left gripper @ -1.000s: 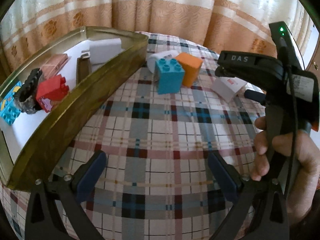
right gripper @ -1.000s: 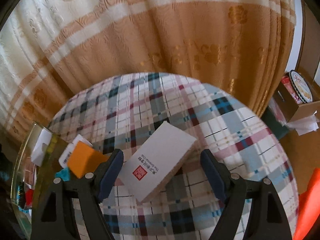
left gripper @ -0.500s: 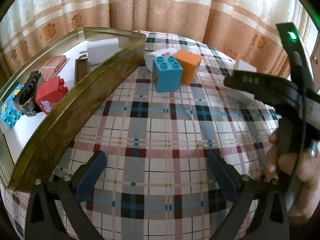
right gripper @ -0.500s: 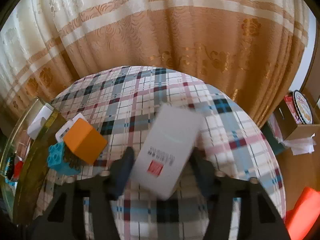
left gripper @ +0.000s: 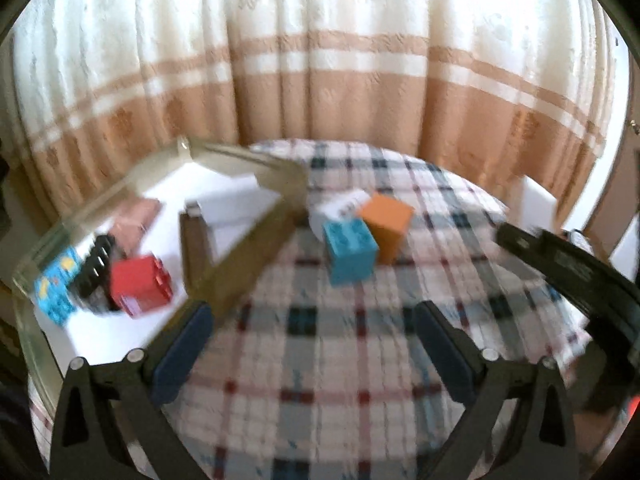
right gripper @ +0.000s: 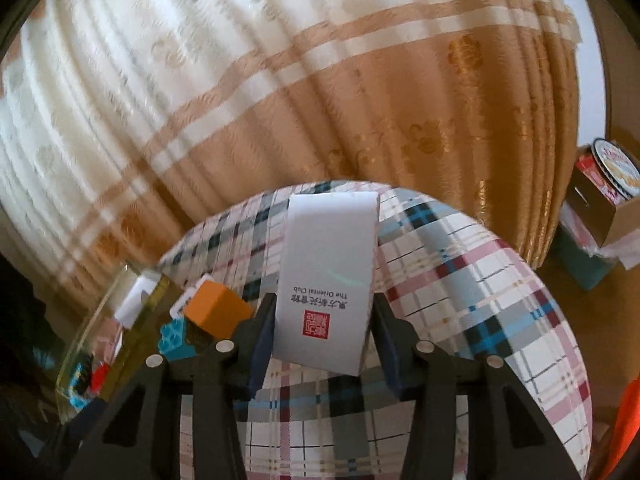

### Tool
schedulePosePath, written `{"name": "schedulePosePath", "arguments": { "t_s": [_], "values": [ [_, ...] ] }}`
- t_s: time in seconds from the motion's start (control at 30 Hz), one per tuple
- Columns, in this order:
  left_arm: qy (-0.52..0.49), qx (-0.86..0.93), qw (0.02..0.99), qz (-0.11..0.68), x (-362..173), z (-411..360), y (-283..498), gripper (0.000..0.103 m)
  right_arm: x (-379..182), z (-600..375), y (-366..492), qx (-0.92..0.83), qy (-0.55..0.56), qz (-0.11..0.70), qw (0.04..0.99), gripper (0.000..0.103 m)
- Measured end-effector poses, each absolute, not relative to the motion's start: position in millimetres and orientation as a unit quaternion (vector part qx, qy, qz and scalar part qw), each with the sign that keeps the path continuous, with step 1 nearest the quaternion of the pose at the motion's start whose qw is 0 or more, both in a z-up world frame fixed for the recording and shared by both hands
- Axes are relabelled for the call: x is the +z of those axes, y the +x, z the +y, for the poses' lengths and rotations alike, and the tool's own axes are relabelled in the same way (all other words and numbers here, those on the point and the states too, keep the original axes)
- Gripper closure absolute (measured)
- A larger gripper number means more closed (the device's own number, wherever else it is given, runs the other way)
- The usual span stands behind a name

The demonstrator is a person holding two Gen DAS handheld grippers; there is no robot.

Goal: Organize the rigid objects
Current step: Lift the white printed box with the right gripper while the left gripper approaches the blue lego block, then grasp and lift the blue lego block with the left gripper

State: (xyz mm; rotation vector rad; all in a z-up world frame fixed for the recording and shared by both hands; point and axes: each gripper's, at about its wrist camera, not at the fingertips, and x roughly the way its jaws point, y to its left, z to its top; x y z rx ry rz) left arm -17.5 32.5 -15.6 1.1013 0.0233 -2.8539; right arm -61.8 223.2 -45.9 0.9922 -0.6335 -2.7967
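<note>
Item: white card box (right gripper: 326, 280), red seal and the print "The Oriental Club" on its upper face. We find it clamped in the right claw (right gripper: 324, 334), whose jaws have just been closing onto its two long sides; it rides lifted off the plaid desk (right gripper: 500, 300). Long axis: straight out along the claw's fingers, away from the hand, far end tipped up.

Destination, as we judge it: the gold-rimmed tray (right gripper: 86, 332), low and to the left of the box in the right wrist view, well apart from it. We expect a leftward carry, with the box's length turned to clear the tray wall.

Between box and tray: orange cube (right gripper: 218, 312) and blue stud brick (right gripper: 174, 338), together on the desk just outside the rim.

Left claw (left gripper: 314, 346): released, jaws wide, nothing between them, over bare cloth; it is the nearer one to the tray.

Already in the tray: red brick (left gripper: 140, 286), black toothed piece (left gripper: 94, 266), blue printed card (left gripper: 54, 292); others too blurred to name.
</note>
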Motion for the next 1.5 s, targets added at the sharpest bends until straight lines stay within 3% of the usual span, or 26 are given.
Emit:
{"name": "schedulePosePath", "arguments": {
  "t_s": [0.17, 0.43, 0.6, 0.7, 0.93, 1.0, 1.03, 1.07, 1.5],
  "values": [
    [0.357, -0.932, 0.054, -0.009, -17, 39, -41, 0.019, -48, 226, -64, -0.917, 0.332, -0.217, 0.051, 0.054],
    [0.351, -0.936, 0.026, -0.010, -20, 54, -59, 0.019, -48, 226, -64, -0.916, 0.333, -0.219, 0.054, 0.054],
    [0.382, -0.924, 0.021, 0.009, -33, 55, -78, 0.033, -49, 229, -64, -0.915, 0.335, -0.217, 0.055, 0.054],
    [0.414, -0.910, 0.019, 0.034, -44, 49, -89, 0.046, -49, 229, -64, -0.915, 0.337, -0.217, 0.055, 0.054],
    [0.426, -0.904, 0.011, 0.046, -49, 47, -99, 0.050, -50, 226, -65, -0.914, 0.342, -0.213, 0.055, 0.054],
    [0.424, -0.904, 0.002, 0.050, -48, 48, -99, 0.057, -51, 226, -65, -0.913, 0.343, -0.213, 0.053, 0.054],
    [0.422, -0.905, -0.005, 0.054, -48, 48, -98, 0.068, -51, 226, -66, -0.913, 0.343, -0.213, 0.053, 0.054],
    [0.422, -0.905, -0.010, 0.057, -48, 48, -97, 0.072, -51, 226, -66, -0.913, 0.344, -0.213, 0.052, 0.054],
    [0.389, -0.918, -0.035, 0.064, -36, 44, -62, 0.072, -53, 226, -67, -0.911, 0.348, -0.215, 0.048, 0.054]
  ]
}}
